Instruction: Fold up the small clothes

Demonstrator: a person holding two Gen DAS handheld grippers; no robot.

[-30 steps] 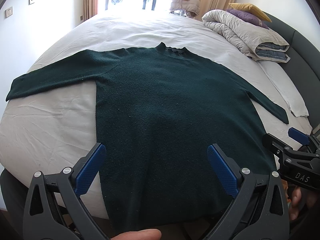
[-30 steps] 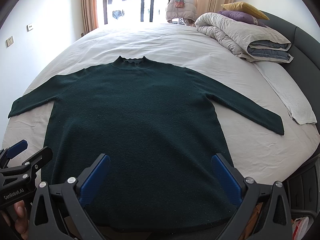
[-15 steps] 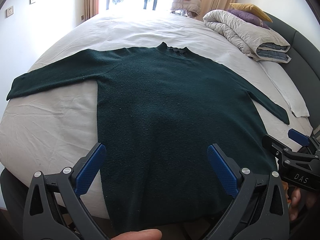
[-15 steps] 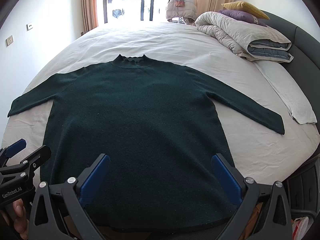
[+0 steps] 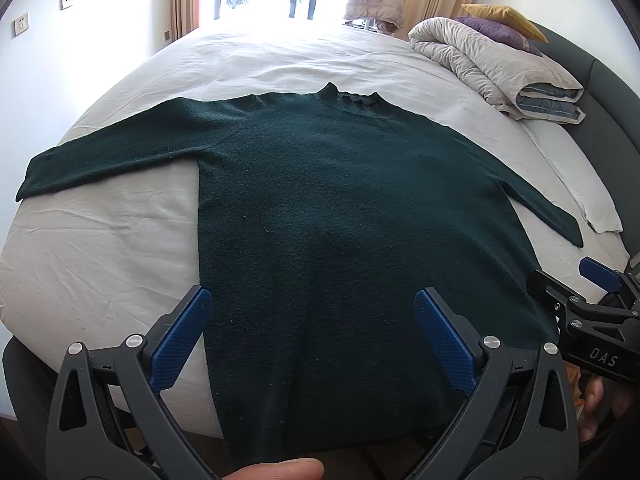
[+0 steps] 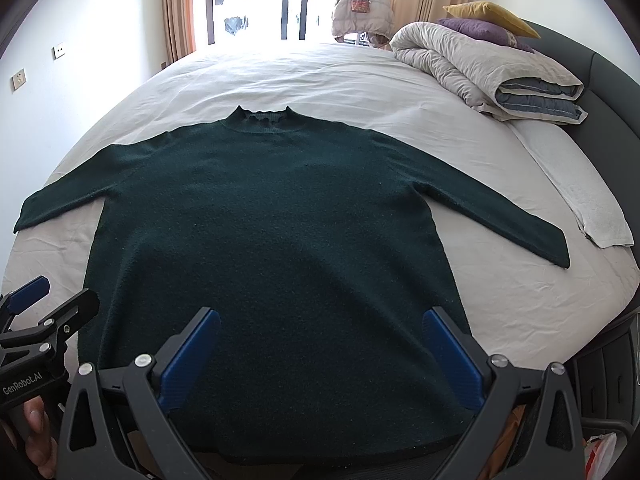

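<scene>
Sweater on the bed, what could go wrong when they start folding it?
1. The sweater hem hangs over the bed edge, so a tug might slide it off.
2. Both sleeves lie spread wide; the right one ends near a white towel and might drag it.
3. Both grippers, left and right, are open above thick knit; they might pinch two layers.

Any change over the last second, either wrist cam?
Nothing visibly changed. The green sweater still lies flat on the bed, sleeves spread. Left gripper and right gripper stay open above its hem, holding nothing.
</scene>
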